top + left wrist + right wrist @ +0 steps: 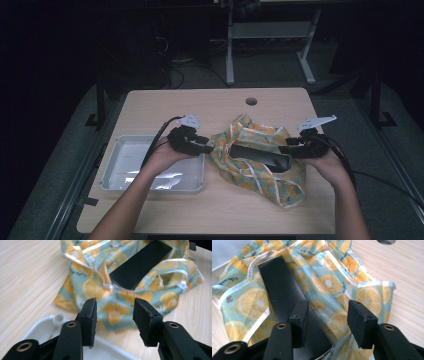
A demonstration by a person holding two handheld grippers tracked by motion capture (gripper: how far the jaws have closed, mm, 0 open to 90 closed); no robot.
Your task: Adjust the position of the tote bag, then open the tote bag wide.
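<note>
Black tongs, left (pixel 115 312) and right (pixel 328 312), stand part-open and empty over the fruit-print bag (pixel 250 160).

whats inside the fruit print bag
A long black box lies in the bag, sticking out of its open mouth. The end deeper in the bag is covered by the plastic, so anything else inside stays hidden.

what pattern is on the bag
Orange and kiwi slices on pale teal, with a clear-white edge; the bag shows best in the right gripper view.

White tray (pixel 116 172) left on table (pixel 165 105)
</note>
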